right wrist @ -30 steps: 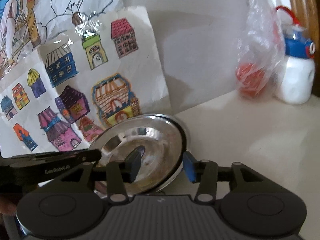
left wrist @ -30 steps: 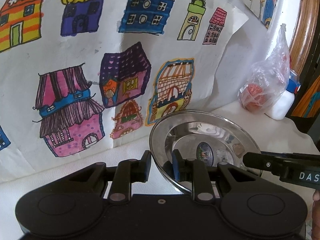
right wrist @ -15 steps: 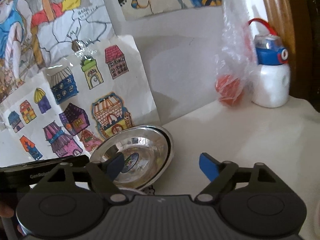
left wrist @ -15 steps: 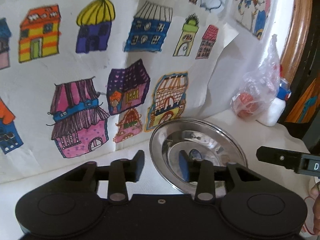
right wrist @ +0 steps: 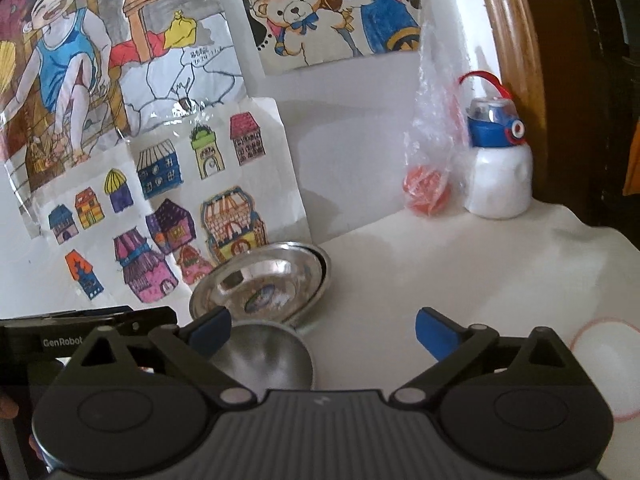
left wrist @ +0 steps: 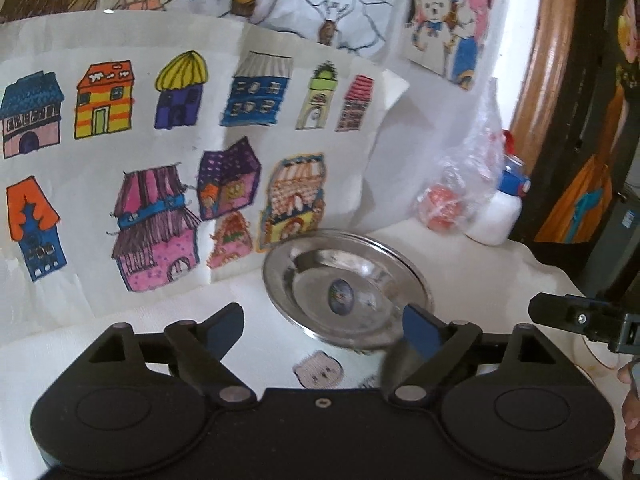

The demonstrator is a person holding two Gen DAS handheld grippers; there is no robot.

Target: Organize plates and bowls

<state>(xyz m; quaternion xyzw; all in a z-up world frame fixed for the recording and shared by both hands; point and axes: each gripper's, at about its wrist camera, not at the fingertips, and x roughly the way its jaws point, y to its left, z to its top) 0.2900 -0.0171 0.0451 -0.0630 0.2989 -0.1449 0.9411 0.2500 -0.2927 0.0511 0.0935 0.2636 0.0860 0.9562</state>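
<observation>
Steel plate (left wrist: 348,280): lay flat on the worktop (right wrist: 460,264) against the drawings, ahead of both claws.
Left claw (left wrist: 322,326): jaws had just been opening, stood wide, empty.
Right claw (right wrist: 324,326): likewise spread wide, nothing held.
Steel bowl (right wrist: 260,356): just under my right claw's left finger, nearer than the plate.
Nearer hand: right, I judged.

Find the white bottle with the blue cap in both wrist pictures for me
Left wrist: white bottle at right, against the wall behind the steel plate.
Right wrist: white bottle upper right, at the table's back corner.
Shared landmark: clear plastic bag beside it, on its left.
</observation>
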